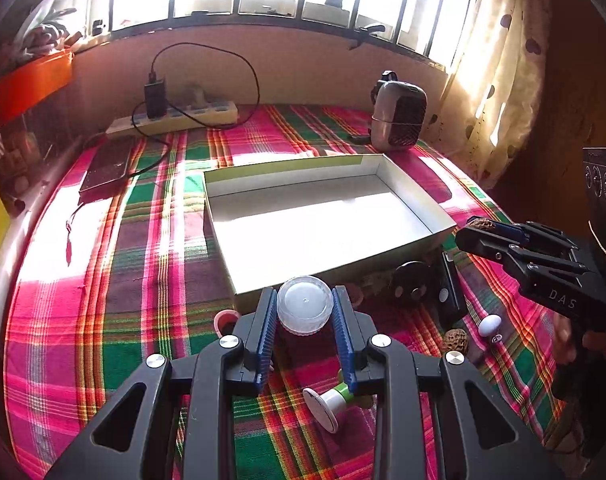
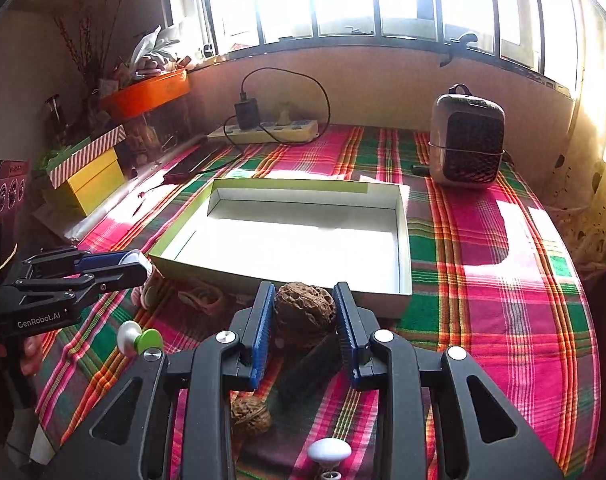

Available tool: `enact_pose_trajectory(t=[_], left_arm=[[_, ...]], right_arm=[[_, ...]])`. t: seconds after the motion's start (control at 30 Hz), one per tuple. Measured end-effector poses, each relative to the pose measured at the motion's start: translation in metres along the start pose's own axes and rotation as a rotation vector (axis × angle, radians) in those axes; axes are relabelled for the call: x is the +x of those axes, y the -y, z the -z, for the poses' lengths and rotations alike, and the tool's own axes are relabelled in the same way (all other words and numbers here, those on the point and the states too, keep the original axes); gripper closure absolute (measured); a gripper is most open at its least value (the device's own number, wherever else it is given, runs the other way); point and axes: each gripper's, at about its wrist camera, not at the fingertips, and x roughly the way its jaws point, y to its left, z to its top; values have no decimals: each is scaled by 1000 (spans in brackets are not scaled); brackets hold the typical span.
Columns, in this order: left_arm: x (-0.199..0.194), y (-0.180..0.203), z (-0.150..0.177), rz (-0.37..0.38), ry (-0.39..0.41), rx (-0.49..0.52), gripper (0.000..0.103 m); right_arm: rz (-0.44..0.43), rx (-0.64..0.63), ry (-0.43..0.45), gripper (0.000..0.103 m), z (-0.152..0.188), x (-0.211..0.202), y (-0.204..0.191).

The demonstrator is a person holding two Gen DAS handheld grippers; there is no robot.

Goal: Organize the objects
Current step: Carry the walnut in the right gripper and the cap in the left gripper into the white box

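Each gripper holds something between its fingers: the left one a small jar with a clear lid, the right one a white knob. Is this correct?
Not quite. The right gripper holds a walnut, as the right wrist view shows; the white knob lies on the cloth. The left gripper does hold the clear-lidded jar.

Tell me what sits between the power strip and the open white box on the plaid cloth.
Only bare plaid cloth lies between the power strip and the open white box, clearest in the right wrist view; the charger's black cable loops behind and beside the strip.
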Motion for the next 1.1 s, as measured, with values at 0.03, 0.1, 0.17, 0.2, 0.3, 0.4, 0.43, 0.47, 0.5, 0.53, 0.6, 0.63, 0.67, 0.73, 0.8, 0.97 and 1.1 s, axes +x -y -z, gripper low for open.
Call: enact_pose_trajectory(t=[0.03,0.1,0.17,0.2,0.3,0.4,0.43,0.47,0.5,0.53,0.6,0.63,0.67,0.73,0.8,0.97,1.1], left_arm=[[3,-2,-3,-1,-3,-3,77],[9,-5,-8,-3,-6,-5,77],[15,-8,-14,-12,-13,-12,77],[18,-10,-16,-12,-13,-13,77],[27,-15,-25,-13,-15,-22,77],[40,-21,-33,-24,-29,-30,77],[44,-23,-36,-26,-34,-31,77],[49,-24,-39,-31,-43,-33,77],[53,-26,-41,-33,-49,-32,77],[57,-27,-43,-37,-55,-32,77],[64,-27,-47,-47,-61,-26,77],[68,-28,-48,-51,-63,-22,77],[71,-28,-50,-56,-65,-22,77],[77,-30,-54,-56,-68,-27,77],[82,-32,-57,-62,-71,-30,77],[93,-32,-63,-81,-84,-3,77],[100,-32,-67,-88,-89,1,77]], right_arm=[[3,4,-1,72,-3,3,3],[16,5,-3,72,-8,10,6],[23,1,-10,72,-14,19,11],[28,2,-15,72,-17,24,14],[43,17,-32,72,-27,39,25],[50,36,-45,72,-36,54,36],[53,36,-50,72,-39,60,38],[56,37,-53,72,-42,64,41],[61,36,-58,72,-45,69,43],[67,33,-61,72,-47,73,45],[71,31,-63,72,-52,80,48],[69,28,-64,72,-55,84,49],[66,23,-67,72,-57,88,49],[71,9,-75,72,-62,96,49],[69,5,-84,72,-65,103,50],[77,6,-108,72,-70,120,56],[74,-11,-124,72,-72,129,56]])
